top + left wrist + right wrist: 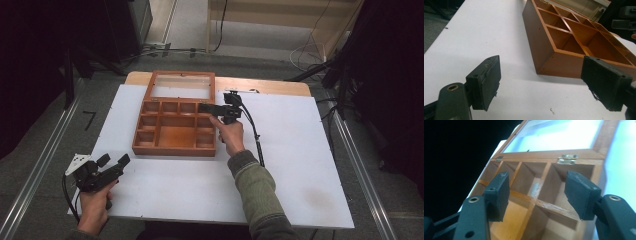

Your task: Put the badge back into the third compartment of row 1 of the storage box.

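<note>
Right gripper (202, 107): jaws spread wide, empty, hovering over the far-right compartments of the wooden box (175, 131). Left gripper (114, 162): also wide open, empty, near the table's near-left corner. We judge we're reaching into the box; next, lower and pick a target. Box sits mid-table, lid (181, 86) folded back, compartments bare.

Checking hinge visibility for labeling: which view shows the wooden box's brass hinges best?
The right gripper view: both hinges sit close and sharp on the wooden box back edge, where the glass lid joins. The high view shows the whole box, hinges too small to make out. The left gripper view shows the box from its near corner.
</note>
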The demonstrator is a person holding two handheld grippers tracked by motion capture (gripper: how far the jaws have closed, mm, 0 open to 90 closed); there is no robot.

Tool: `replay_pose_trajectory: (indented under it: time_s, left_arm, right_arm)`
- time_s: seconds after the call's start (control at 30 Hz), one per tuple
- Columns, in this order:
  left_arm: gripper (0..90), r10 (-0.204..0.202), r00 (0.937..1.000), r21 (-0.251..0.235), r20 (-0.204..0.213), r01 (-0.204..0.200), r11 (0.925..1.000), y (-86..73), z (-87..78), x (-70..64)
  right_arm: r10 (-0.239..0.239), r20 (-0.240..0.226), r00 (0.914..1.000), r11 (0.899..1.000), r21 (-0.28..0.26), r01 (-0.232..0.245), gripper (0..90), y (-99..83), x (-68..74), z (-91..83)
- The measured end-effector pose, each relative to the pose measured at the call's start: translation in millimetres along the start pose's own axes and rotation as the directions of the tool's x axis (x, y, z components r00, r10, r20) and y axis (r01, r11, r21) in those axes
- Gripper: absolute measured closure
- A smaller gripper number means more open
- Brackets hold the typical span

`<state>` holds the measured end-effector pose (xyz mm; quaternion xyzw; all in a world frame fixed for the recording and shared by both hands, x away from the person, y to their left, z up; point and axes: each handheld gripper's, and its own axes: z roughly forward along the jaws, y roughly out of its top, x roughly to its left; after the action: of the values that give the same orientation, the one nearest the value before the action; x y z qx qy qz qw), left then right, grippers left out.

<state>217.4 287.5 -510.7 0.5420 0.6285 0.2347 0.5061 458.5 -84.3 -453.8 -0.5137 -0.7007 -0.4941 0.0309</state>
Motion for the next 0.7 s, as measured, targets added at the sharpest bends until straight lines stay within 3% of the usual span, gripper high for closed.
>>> replay_pose_trajectory:
  time_s: [0.7]
  left_arm:
    - [16.6,0.007,1.0,0.006,0.006,-0.007,1.0,-0.4,2.2,-1.8]
  right_arm:
    - [0.0,0.016,0.9999,1.0,-0.026,0.0,25.9,-16.2,-22.3,-47.5]
